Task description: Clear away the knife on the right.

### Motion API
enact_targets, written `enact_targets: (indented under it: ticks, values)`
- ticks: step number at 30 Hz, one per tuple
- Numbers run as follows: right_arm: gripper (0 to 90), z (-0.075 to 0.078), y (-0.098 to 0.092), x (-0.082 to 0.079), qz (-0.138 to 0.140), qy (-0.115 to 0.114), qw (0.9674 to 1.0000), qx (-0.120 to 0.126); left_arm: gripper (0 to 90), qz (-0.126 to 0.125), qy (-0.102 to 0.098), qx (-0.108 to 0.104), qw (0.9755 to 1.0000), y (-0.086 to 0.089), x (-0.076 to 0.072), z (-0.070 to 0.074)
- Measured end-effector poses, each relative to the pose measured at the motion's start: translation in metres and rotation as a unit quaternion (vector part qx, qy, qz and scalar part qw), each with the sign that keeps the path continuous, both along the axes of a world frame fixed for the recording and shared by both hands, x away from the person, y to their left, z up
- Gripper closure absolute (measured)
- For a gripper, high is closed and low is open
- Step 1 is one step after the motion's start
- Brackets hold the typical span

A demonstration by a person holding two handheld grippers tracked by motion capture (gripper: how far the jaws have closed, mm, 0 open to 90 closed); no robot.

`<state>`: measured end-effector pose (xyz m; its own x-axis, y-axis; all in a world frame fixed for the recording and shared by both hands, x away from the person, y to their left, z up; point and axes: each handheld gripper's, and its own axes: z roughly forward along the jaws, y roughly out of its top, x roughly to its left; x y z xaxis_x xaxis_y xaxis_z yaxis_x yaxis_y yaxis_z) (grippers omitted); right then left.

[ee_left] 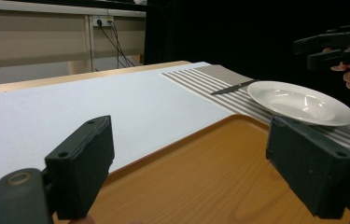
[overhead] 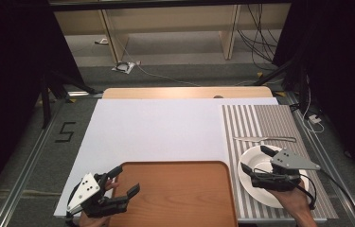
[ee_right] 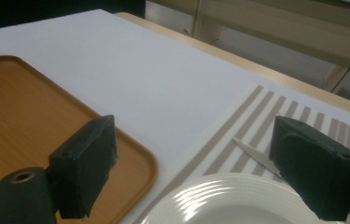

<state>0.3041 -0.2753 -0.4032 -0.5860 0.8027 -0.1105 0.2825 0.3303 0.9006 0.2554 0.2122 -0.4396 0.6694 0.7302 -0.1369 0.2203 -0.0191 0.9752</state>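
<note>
White plate (overhead: 260, 182) sits on the striped mat (overhead: 279, 123) right under your right gripper (overhead: 256, 161), jaws spread over its near-left rim, while your left gripper (overhead: 120, 182), also spread, hovers over the wooden tray (overhead: 180, 198).

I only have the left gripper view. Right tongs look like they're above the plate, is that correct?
Observer: Yes. In the high view the right tongs sit over the white plate's near-left part, jaws open, nothing held.
Operator: Knife position relative to the plate?
Observer: The knife lies crosswise on the striped placemat, just beyond the plate's far rim; whether they touch, I cannot tell.
Operator: Where are my left tongs over the tray?
Observer: The left tongs are open over the wooden tray's near-left corner, which carries nothing.
</note>
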Motion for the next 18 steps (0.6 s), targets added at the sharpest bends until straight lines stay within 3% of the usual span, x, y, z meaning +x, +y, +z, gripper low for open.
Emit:
enact_targets:
  ticks: [7, 10, 18]
  values:
    - [16.0, 0.002, -0.009, 0.011, -0.015, 0.012, 0.9995, -0.023, 15.2, 0.001, 0.001, 0.000, 1.0000, 0.001, 0.000, 0.000]
    - [16.0, 0.003, -0.016, 0.018, -0.024, 0.018, 0.9984, -0.049, 15.2, 0.001, 0.001, 0.001, 1.0000, 0.001, 0.000, 0.000]
    - [16.1, 0.006, -0.027, 0.032, -0.036, 0.033, 0.9969, -0.061, 15.2, 0.002, 0.002, 0.002, 1.0000, 0.000, 0.000, 0.000]
